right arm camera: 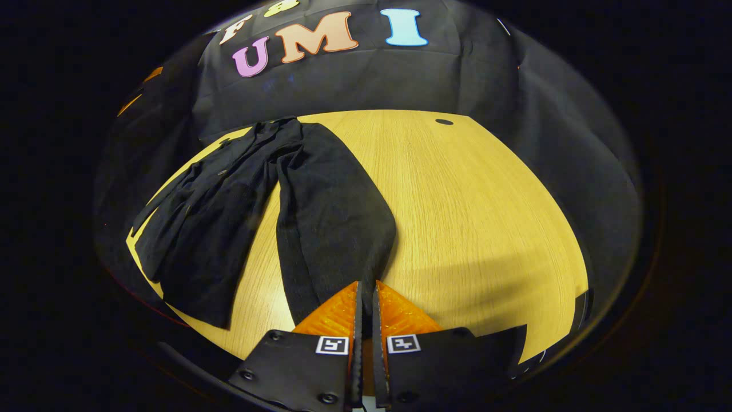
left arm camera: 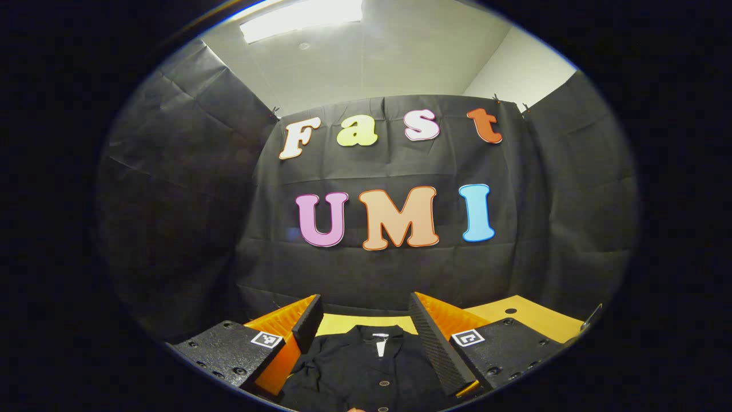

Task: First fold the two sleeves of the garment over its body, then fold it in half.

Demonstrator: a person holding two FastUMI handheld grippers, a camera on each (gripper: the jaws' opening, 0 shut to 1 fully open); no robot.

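Black cloth on pale wood — the garment [right arm camera: 229,212] lies on the table [right arm camera: 474,200], its body toward the left of the right gripper view and one long sleeve [right arm camera: 331,223] stretched out beside it, running from the collar end near the back wall down toward the camera. A wedge of bare wood shows between body and sleeve, so this sleeve is not yet folded over.

In the left gripper view the left gripper [left arm camera: 366,320] hangs above the shirt's collar [left arm camera: 380,337] and button front with its fingers well apart, holding nothing.

Further right, the right gripper [right arm camera: 366,289] has its fingers drawn together at the near end of the sleeve — the cuff edge meets the tips, and they look pinched on the fabric, though how much cloth sits between them is hidden.

By this reading the first step is in hand: the first sleeve fold. The next move likely calls for lifting the cuff and carrying it leftward across the gap, laying the sleeve flat on the body without dragging the shirt along the table.
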